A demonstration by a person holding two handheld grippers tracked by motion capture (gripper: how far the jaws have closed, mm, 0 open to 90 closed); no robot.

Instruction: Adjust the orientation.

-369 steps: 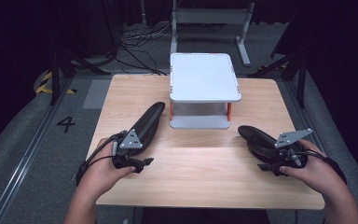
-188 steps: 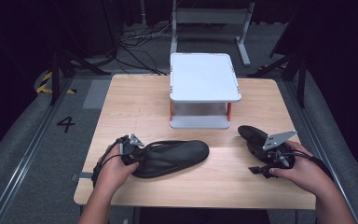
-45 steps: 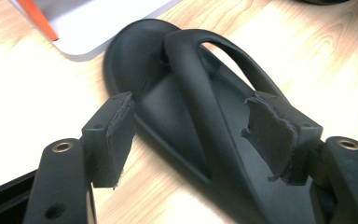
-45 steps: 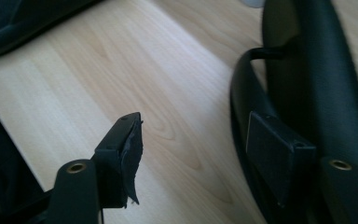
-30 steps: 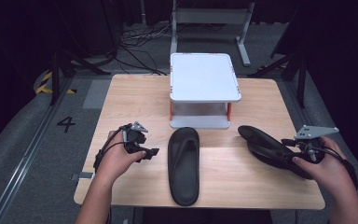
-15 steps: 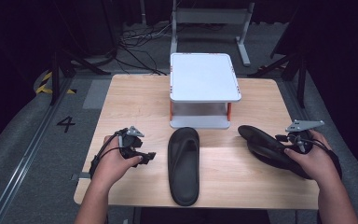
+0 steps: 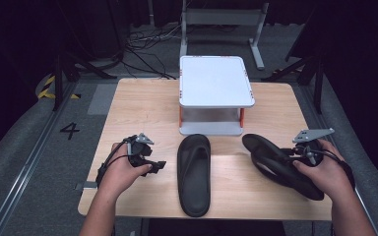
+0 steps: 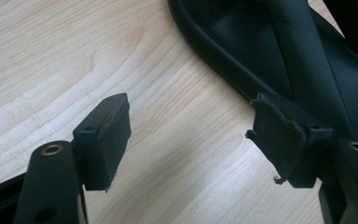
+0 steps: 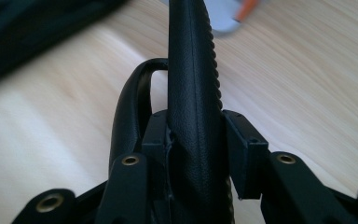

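Leftward slides the right hand-held gripper [image 7: 289, 158] since a second ago, jaws just closing around the right slipper [image 7: 280, 165], whose sole edge stands between the pads [image 9: 242, 154]; left pad pressing, right pad at its side. That slipper sits at the bench's [image 7: 142, 103] right, near the front edge. Middle slipper [image 7: 194, 173] lies flat, toe toward the white stand [image 7: 215, 83]. Left hand-held gripper [image 7: 158, 165] rests just beside it, jaws wide with nothing between them.
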